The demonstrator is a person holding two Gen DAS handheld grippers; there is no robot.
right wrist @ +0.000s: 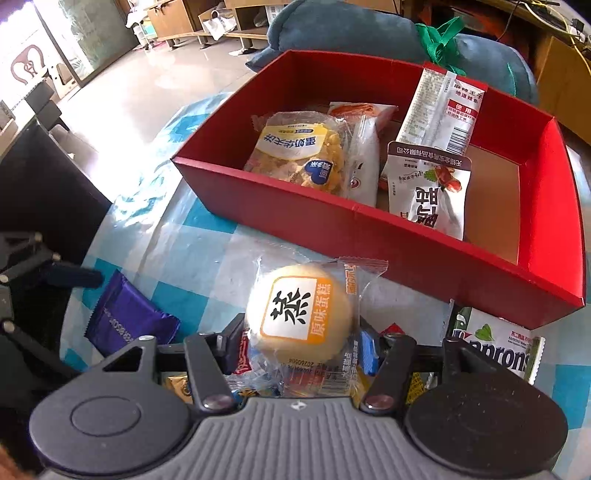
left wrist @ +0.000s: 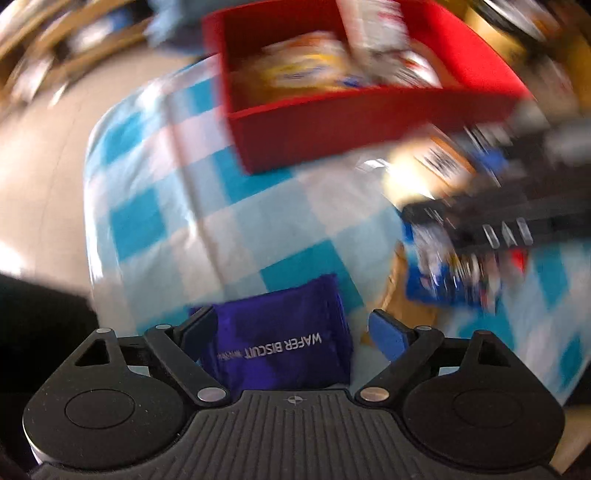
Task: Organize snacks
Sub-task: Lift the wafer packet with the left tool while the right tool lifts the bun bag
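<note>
A red box point(right wrist: 369, 221) point(left wrist: 369, 122) holds several snack packets on a blue-checked tablecloth point(left wrist: 207, 206). My left gripper point(left wrist: 295, 336) is open around a purple wafer biscuit packet point(left wrist: 280, 343) that lies on the cloth; the right finger stands apart from it. The packet also shows in the right wrist view point(right wrist: 129, 317), with the left gripper's fingers point(right wrist: 77, 277) beside it. My right gripper point(right wrist: 299, 347) is shut on a wrapped round steamed cake point(right wrist: 299, 314), held just in front of the box's near wall.
Loose snack packets lie under and beside the right gripper, among them a white and green wafer packet point(right wrist: 495, 350). A blue cushion point(right wrist: 354, 33) sits behind the box. The table edge and floor point(right wrist: 129, 96) are to the left. The left wrist view is motion-blurred.
</note>
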